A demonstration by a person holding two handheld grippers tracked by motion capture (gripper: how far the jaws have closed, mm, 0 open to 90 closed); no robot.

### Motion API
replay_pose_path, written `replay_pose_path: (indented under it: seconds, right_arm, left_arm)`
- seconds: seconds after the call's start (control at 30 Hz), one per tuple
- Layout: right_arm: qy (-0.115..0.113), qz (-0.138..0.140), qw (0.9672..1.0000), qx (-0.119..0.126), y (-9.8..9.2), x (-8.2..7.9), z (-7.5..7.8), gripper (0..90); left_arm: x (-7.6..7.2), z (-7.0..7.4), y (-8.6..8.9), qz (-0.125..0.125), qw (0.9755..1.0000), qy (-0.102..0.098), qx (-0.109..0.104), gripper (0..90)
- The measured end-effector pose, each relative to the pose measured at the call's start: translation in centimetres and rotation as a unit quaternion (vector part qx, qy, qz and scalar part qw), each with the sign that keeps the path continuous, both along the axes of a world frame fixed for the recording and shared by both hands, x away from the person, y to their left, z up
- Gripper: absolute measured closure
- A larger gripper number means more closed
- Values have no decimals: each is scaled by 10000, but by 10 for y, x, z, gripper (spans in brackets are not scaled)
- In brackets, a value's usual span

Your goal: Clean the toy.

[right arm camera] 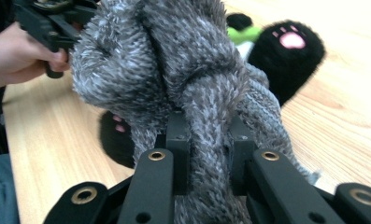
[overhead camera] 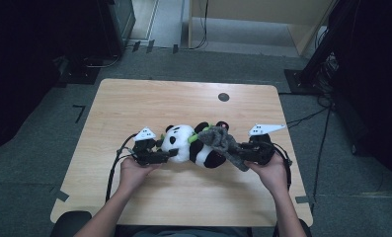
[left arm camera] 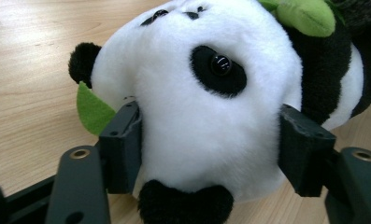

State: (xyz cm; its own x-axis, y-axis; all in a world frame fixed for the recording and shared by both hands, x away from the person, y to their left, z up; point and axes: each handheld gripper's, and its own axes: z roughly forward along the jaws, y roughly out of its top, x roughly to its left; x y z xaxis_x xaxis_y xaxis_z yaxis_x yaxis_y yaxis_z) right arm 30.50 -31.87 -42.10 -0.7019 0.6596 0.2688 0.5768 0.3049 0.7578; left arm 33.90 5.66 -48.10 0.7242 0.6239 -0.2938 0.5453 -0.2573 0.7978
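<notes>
Panda (overhead camera: 186, 143) first: a black-and-white plush toy lying on its side near the middle of the wooden table (overhead camera: 134, 98), head toward the person's left, feet toward the right. A fuzzy grey scarf (overhead camera: 223, 142) is wound about its neck and body, and green felt leaves (left arm camera: 309, 14) poke out near its collar.

The left gripper (overhead camera: 170, 154) brackets the toy's white head (left arm camera: 197, 107); in the left gripper view the two black jaws sit one on each cheek, set fairly wide because the head is bulky, and the plush bulges slightly between them. The hold looks meant to pin the toy flat so it cannot slide or roll while the other end is worked.

The right gripper (right arm camera: 210, 154) is pinched almost fully together on a twisted strand of the scarf, right below a thick knot (right arm camera: 197, 79). Gripping close to the knot gives the best purchase on such soft knit, I'd judge, whether the aim is to cinch it or work it loose; which of the two I cannot tell. Beyond the knot a black paw with pink pads (right arm camera: 293, 44) sticks up, and the person's left hand (right arm camera: 15, 56) shows further off, holding its own tool.

Both forearms come in low and level, so any pull would run along the table and not lift the toy.
</notes>
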Motion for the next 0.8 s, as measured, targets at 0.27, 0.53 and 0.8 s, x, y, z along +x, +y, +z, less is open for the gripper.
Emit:
replay_pose_path:
  seconds: [0.27,0.53,0.8]
  right_arm:
    - [88,-243,9997,-18,-15,4,-6,791]
    - [-295,-217,9988,320,-14,-5,25,791]
    - [-280,420,9985,209,26,-13,29,788]
  left_arm:
    - [2,-2,1,-130,9999,-15,-70,238]
    - [5,-1,0,-225,9997,-7,-40,174]
    - [8,-1,1,-297,9995,72,-25,168]
